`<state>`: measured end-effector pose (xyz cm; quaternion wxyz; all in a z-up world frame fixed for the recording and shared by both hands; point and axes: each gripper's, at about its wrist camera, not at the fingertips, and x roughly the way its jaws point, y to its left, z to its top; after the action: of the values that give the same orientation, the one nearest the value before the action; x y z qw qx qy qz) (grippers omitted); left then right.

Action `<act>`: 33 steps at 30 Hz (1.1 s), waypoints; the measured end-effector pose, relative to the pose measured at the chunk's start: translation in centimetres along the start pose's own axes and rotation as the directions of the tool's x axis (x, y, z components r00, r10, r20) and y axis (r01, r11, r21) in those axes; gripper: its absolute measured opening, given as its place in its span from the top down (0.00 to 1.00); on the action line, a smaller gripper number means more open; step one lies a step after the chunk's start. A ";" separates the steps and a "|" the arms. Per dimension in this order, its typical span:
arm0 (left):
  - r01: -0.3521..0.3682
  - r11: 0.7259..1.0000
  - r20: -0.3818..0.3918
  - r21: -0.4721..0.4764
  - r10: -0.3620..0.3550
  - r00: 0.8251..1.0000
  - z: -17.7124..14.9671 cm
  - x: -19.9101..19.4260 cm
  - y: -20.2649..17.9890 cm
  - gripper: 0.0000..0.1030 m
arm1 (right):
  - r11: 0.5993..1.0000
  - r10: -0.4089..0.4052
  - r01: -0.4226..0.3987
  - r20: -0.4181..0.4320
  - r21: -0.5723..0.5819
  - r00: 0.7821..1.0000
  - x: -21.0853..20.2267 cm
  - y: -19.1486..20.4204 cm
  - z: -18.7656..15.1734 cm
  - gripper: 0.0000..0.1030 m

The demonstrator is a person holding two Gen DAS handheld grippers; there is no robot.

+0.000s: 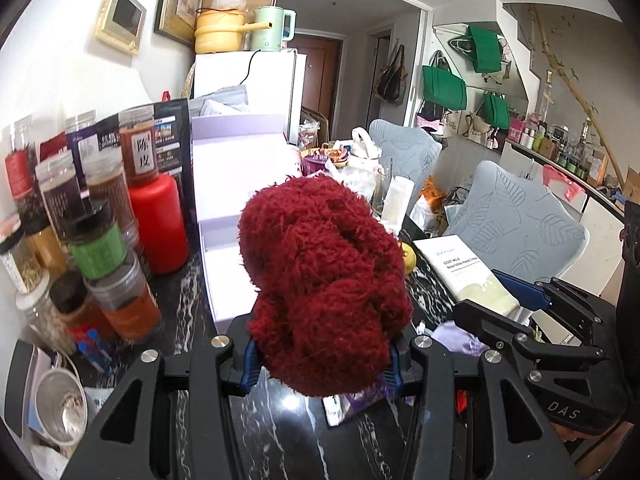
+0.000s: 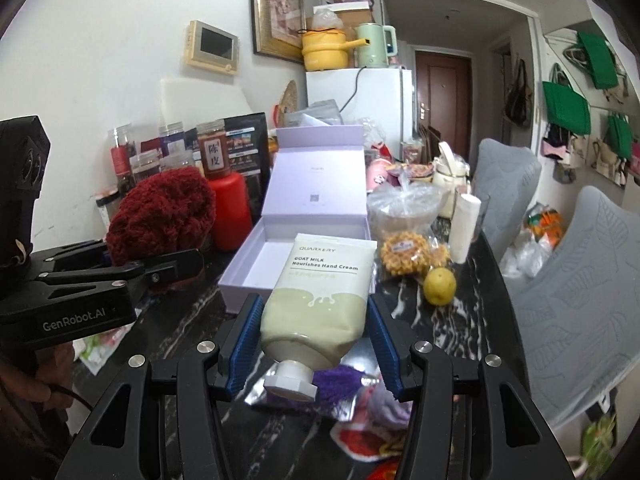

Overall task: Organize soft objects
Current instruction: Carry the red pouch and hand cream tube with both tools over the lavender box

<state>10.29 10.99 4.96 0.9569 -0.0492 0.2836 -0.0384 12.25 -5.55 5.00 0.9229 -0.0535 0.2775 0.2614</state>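
Left gripper (image 1: 322,356): its 2 fingers (image 1: 250,360) are clenched on the base of the red fluffy item (image 1: 324,280), which rises ahead of and above the fingertips, clear of the counter (image 1: 192,292); the grip sits low on the bundle, presumably so the bulk stays free to drop in first. What kind of soft thing it is cannot be told.

Right gripper (image 2: 316,342): its 2 fingers (image 2: 248,336) bracket the hand cream tube (image 2: 320,292), cap toward the camera, flat end pointing forward; the left pad touches the tube's side, a sliver of gap shows at the right pad, so whether it is truly gripped cannot be told.

The open lilac box (image 2: 256,268) lies directly ahead of the right fingertips, the tube's far end overlapping its near rim; in the left wrist view it runs ahead and to the left of the fingertips. Judgement: both items are carried toward this box as the collecting place; neither is in it yet.

A lemon (image 2: 440,286) and bagged waffles (image 2: 404,254) sit right of the right fingers, well clear; jars (image 1: 100,240) stand left of the left fingers.
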 end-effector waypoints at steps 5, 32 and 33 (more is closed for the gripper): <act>-0.001 1.000 0.022 0.015 0.000 1.000 1.6 0.7 0.1 0.55 | 1.000 0.021 -0.020 0.013 -0.014 1.000 0.8 -0.1 1.7 0.50; 0.007 1.000 0.020 -0.001 -0.007 1.000 8.4 8.8 3.6 0.55 | 1.000 0.029 -0.029 0.009 -0.010 1.000 9.3 -2.1 9.1 0.50; 0.006 1.000 0.019 -0.001 -0.006 1.000 8.8 9.3 3.7 0.55 | 1.000 0.028 -0.027 0.008 -0.012 1.000 9.6 -2.2 9.4 0.50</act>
<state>23.03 14.38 6.85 0.9595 -0.0508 0.2742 -0.0408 24.76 -0.80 7.62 0.9200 -0.0542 0.2728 0.2760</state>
